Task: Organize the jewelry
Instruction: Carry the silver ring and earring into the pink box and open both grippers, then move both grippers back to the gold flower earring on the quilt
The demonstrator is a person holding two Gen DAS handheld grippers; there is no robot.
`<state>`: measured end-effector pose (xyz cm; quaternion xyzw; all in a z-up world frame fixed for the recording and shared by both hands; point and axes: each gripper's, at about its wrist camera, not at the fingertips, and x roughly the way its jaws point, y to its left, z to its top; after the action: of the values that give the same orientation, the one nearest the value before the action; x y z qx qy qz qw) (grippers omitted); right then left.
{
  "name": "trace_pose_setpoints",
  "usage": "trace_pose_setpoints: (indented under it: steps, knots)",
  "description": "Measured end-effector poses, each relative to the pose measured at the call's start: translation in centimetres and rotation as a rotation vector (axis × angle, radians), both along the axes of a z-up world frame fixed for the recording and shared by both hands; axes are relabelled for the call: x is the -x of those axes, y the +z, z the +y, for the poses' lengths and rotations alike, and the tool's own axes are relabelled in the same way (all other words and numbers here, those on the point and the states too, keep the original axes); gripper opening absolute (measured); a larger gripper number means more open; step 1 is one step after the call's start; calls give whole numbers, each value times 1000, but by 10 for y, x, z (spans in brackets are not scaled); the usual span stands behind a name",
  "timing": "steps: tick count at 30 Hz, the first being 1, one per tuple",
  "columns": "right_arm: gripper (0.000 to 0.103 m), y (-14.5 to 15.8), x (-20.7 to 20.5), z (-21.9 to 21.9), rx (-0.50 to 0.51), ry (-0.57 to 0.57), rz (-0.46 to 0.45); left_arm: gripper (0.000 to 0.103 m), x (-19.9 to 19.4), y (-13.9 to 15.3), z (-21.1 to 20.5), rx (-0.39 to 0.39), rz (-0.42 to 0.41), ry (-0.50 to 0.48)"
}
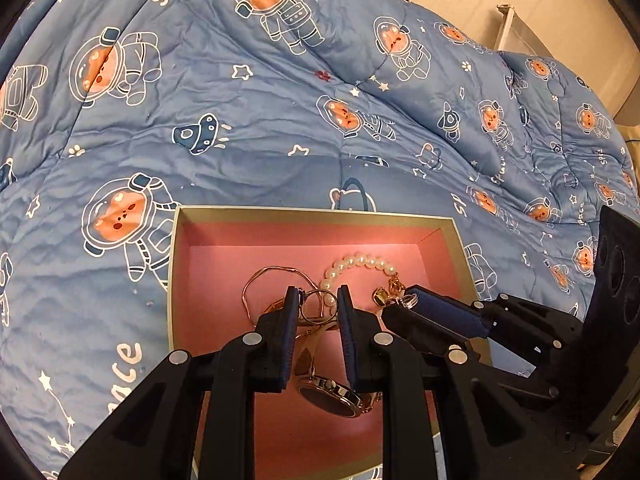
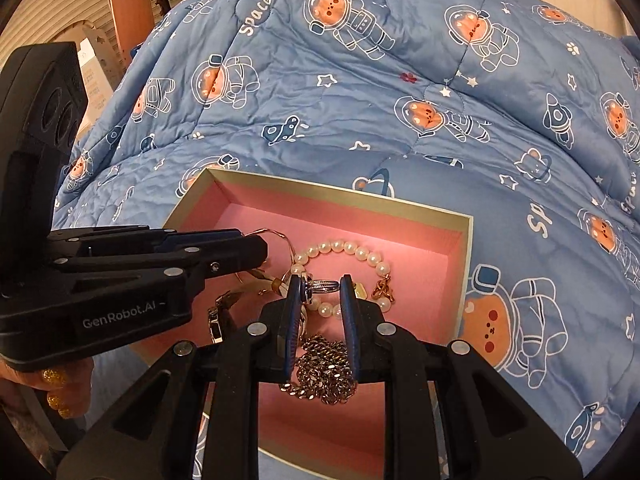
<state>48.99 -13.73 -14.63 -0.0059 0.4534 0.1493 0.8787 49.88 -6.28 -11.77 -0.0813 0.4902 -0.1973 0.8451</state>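
A box with a beige rim (image 1: 312,211) (image 2: 340,192) and a pink lining lies on the bed. In it are a pearl bracelet (image 1: 360,260) (image 2: 344,246), a thin gold bangle (image 1: 256,280), a dark-faced watch (image 1: 332,396) and a heaped gold chain (image 2: 324,368). My left gripper (image 1: 318,294) (image 2: 260,252) hangs over the box's middle, shut on a thin gold ring (image 1: 316,307). My right gripper (image 2: 323,284) (image 1: 408,300) is close beside it, shut on a silver ring (image 2: 324,286) (image 1: 411,302) that lies crosswise between its pads, just above the pearls.
A blue quilt (image 1: 260,140) printed with astronaut bears covers the bed all around the box. Cardboard boxes (image 2: 90,64) and an orange post (image 2: 128,4) stand at the far left. A hand with glittery yellow nails (image 2: 56,384) holds the left gripper.
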Motion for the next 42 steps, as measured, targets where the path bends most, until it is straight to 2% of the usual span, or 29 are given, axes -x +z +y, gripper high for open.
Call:
trace_pose_setpoints:
  steps: [14, 16, 18, 21, 25, 26, 27, 28, 30, 32, 36, 42]
  knots:
    - [20, -12, -6, 5, 13, 4, 8, 20, -9, -7, -9, -5, 17, 1]
    - [26, -12, -5, 6, 14, 13, 4, 25, -8, -6, -9, -2, 10, -1]
    - [36, -11, -3, 7, 1, 35, -7, 38, -7, -4, -8, 11, 1, 3]
    - [50, -8, 3, 11, 30, 39, -48, 39, -4, 1, -6, 26, -16, 9]
    - [56, -2, 11, 9, -7, 44, -75, 48, 1, 12, 3, 76, -43, 24]
    - [58, 1, 14, 8, -16, 44, -85, 55, 3, 15, 7, 89, -50, 31]
    - [62, 3, 18, 7, -23, 45, -95, 63, 6, 18, 11, 100, -60, 46]
    - [72, 6, 23, 6, -29, 44, -106, 67, 9, 21, 17, 111, -73, 68]
    - [77, 12, 35, 6, -40, 42, -132, 80, 17, 26, 29, 134, -99, 110]
    - [78, 17, 49, 8, -50, 58, -141, 87, 26, 28, 39, 151, -113, 142]
    - [80, 19, 83, 15, -57, 102, -147, 91, 50, 25, 50, 163, -113, 149]
    - [80, 12, 139, 20, -27, 201, -144, 92, 101, 19, 56, 95, -143, 75]
